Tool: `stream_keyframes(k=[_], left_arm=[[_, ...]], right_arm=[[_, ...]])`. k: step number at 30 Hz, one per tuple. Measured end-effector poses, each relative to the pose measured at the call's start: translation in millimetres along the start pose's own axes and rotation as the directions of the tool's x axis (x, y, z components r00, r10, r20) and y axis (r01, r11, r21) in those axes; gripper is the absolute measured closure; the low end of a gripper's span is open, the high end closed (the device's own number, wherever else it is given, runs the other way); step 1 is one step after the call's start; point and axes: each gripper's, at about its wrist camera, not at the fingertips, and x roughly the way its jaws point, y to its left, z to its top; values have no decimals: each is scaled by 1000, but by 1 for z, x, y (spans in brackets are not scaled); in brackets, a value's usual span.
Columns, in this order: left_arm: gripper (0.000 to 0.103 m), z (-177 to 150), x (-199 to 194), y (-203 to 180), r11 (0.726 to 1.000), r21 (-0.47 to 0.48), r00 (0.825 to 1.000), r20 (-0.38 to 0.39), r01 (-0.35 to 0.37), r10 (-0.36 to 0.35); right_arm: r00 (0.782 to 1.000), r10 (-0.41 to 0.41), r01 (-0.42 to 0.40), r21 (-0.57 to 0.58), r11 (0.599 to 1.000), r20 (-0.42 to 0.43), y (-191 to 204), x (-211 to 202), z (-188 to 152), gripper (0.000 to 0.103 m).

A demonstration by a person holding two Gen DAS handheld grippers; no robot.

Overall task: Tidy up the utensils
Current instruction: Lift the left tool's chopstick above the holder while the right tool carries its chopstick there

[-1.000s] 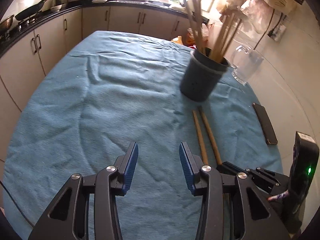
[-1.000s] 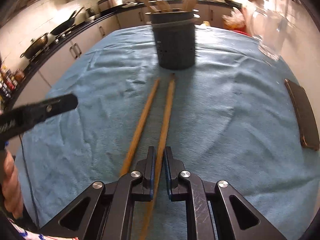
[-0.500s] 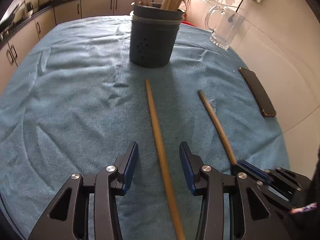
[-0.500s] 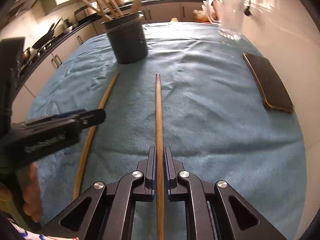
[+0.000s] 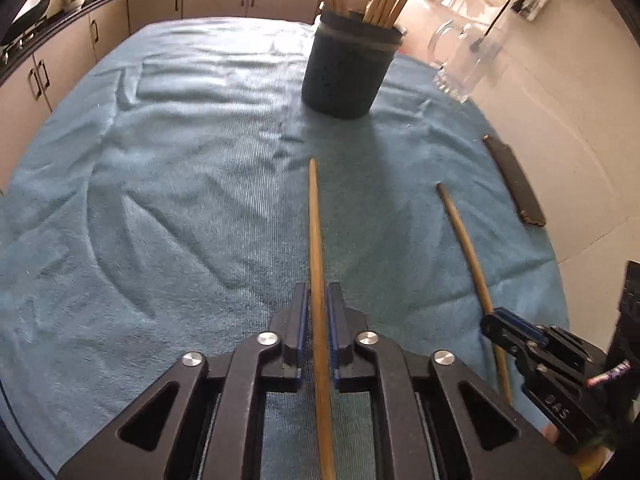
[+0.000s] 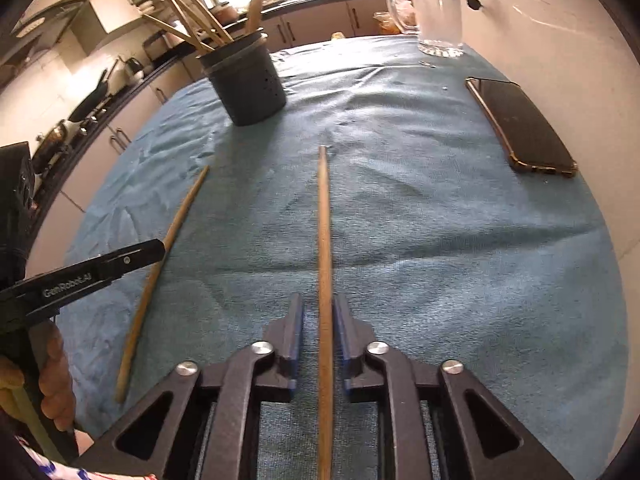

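Two wooden chopsticks lie on the blue cloth. My left gripper is shut on the left chopstick, which points toward the dark utensil holder full of wooden sticks. My right gripper has its jaws slightly apart around the right chopstick, with small gaps on both sides. In the left wrist view the right chopstick runs to the right gripper. In the right wrist view the left chopstick and the holder show at left.
A glass mug stands at the back right by the wall. A dark phone lies near the table's right edge. The blue cloth covers the table. Kitchen counters run along the left and back.
My left gripper has closed on the left chopstick. My right gripper's jaws have opened a little around the right chopstick. Both views shifted slightly.
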Motion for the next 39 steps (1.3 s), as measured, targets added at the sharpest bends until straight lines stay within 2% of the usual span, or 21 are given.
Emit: stream_keyframes(k=[1, 3, 7, 10, 11, 13, 15, 20, 27, 31, 33, 36, 39], left_arm=[[75, 2, -2, 0, 1000, -1, 1000, 9, -3, 3], [68, 8, -6, 2, 1000, -18, 999, 38, -5, 6], [68, 30, 2, 0, 1000, -15, 1000, 27, -5, 5], [69, 44, 20, -4, 999, 10, 999, -4, -39, 39], [69, 49, 27, -3, 999, 15, 999, -20, -47, 48], [80, 57, 39, 0, 999, 8, 998, -48, -48, 48], [87, 63, 48, 1, 999, 2, 996, -74, -41, 41], [87, 67, 52, 0, 999, 14, 997, -62, -37, 38], [87, 71, 55, 1, 999, -1, 998, -54, -35, 35], [88, 71, 55, -3, 999, 15, 998, -43, -50, 50], [98, 71, 56, -4, 998, 26, 997, -39, -65, 66], [98, 71, 53, -2, 999, 7, 999, -26, -42, 42], [98, 70, 37, -2, 1000, 0, 1000, 21, -14, 14]], right_arm=[[1000, -5, 5, -4, 1000, -6, 1, 1, 2, 84], [1000, -13, 12, -16, 1000, -14, 2, 3, 7, 84], [999, -35, 34, -41, 999, -28, 5, 15, 23, 84], [998, -43, 39, -67, 997, -54, 7, 26, 41, 84], [997, -46, 42, -71, 997, -60, 7, 30, 47, 84], [995, -61, 55, -86, 995, -75, 9, 39, 62, 84], [993, -76, 67, -100, 993, -88, 10, 49, 77, 86], [987, -122, 106, -142, 984, -105, 17, 67, 102, 94], [980, -155, 134, -169, 977, -122, 28, 80, 119, 95], [985, -136, 118, -159, 980, -108, 27, 81, 120, 96], [989, -112, 99, -128, 987, -98, 23, 78, 122, 96], [996, -67, 61, -94, 994, -60, 18, 67, 122, 96], [1000, -20, 20, -69, 997, 0, 16, 48, 120, 96]])
